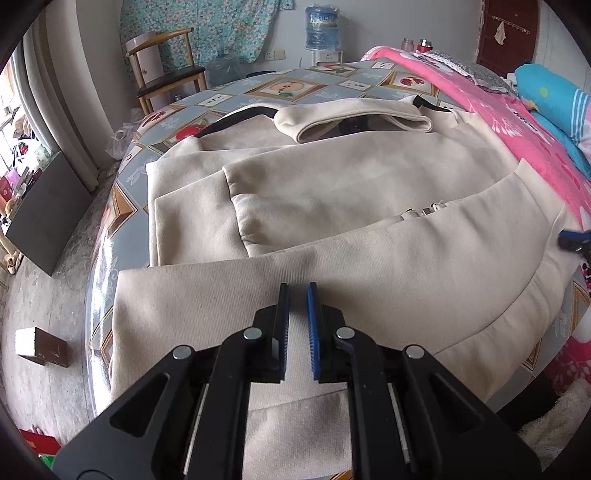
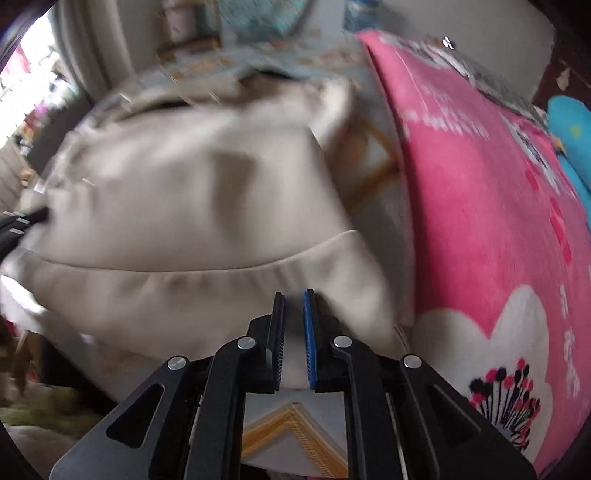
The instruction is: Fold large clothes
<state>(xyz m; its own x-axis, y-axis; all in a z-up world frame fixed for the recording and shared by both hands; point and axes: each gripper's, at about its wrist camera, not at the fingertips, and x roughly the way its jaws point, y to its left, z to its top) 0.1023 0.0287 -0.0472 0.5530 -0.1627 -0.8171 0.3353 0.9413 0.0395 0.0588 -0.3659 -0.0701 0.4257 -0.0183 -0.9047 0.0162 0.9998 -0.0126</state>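
A large beige hooded jacket [image 1: 332, 192] lies on a patterned table, its sleeves folded in over the body and its hood at the far end. My left gripper [image 1: 297, 291] is shut on the near hem of the jacket, with cloth between its pads. My right gripper [image 2: 294, 295] is shut on the jacket's hem band [image 2: 207, 284] at its right corner, above the table; this view is blurred by motion. The right gripper's tip [image 1: 574, 240] shows at the right edge of the left wrist view. The left gripper [image 2: 22, 221] shows at the left edge of the right wrist view.
The table has a blue fruit-print cloth [image 1: 288, 88]. A pink flowered blanket [image 2: 498, 221] lies along its right side, with a blue pillow [image 1: 554, 96] beyond. A wooden chair [image 1: 166, 74] and a water bottle [image 1: 322, 27] stand at the back. A small box [image 1: 40, 345] lies on the floor at left.
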